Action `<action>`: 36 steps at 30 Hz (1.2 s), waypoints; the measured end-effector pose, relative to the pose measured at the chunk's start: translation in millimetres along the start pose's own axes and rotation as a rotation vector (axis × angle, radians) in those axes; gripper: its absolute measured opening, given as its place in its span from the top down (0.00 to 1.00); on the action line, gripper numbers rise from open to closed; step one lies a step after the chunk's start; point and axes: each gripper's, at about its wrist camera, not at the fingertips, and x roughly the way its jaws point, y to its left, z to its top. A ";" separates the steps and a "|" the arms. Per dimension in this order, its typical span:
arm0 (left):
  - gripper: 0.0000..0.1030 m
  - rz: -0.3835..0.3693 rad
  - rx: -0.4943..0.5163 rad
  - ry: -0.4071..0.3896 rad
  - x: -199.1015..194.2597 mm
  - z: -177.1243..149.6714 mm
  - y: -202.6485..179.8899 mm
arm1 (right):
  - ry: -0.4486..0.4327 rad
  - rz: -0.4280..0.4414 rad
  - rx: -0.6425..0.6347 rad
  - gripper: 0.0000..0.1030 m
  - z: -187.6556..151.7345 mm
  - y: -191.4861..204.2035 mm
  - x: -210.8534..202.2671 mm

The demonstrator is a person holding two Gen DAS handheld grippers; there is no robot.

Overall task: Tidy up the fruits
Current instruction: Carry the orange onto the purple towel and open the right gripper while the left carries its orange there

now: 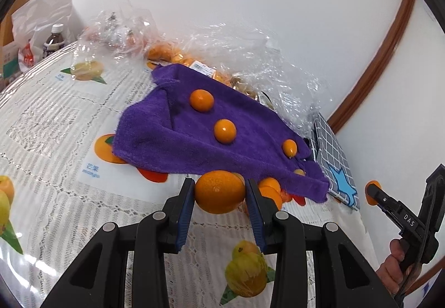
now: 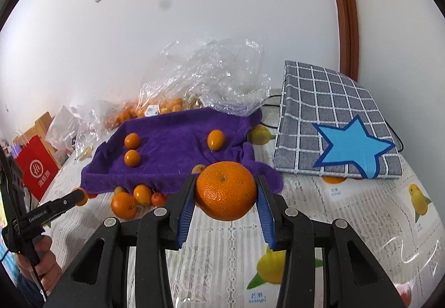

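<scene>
Both tongs are clamped on fruit: the right gripper (image 2: 225,194) pinches a big orange (image 2: 225,190) across its middle, the left gripper (image 1: 219,194) a smaller orange (image 1: 219,191), each lifted clear of the table (image 2: 361,213), probably for carrying to a sorting spot. At 12 o'clock from both lies the purple towel (image 1: 194,141), likely the place for the small fruit. At 2 o'clock of the right gripper sits a checked cloth (image 2: 328,102), empty, perhaps for the oranges. Three kumquats (image 1: 225,131) rest on the towel; more fruit (image 2: 124,205) waits at its near edge
</scene>
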 end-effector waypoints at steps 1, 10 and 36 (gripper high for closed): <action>0.66 0.008 -0.008 -0.008 -1.4 1.2 1.9 | -0.005 0.001 0.000 0.60 2.4 -0.3 0.2; 0.66 0.000 -0.034 -0.058 -10.1 43.3 9.6 | -0.032 0.002 -0.019 0.60 23.8 -4.5 14.2; 0.66 0.015 -0.045 -0.021 93.0 101.5 -1.8 | 0.004 0.080 0.072 0.60 54.1 -5.5 111.3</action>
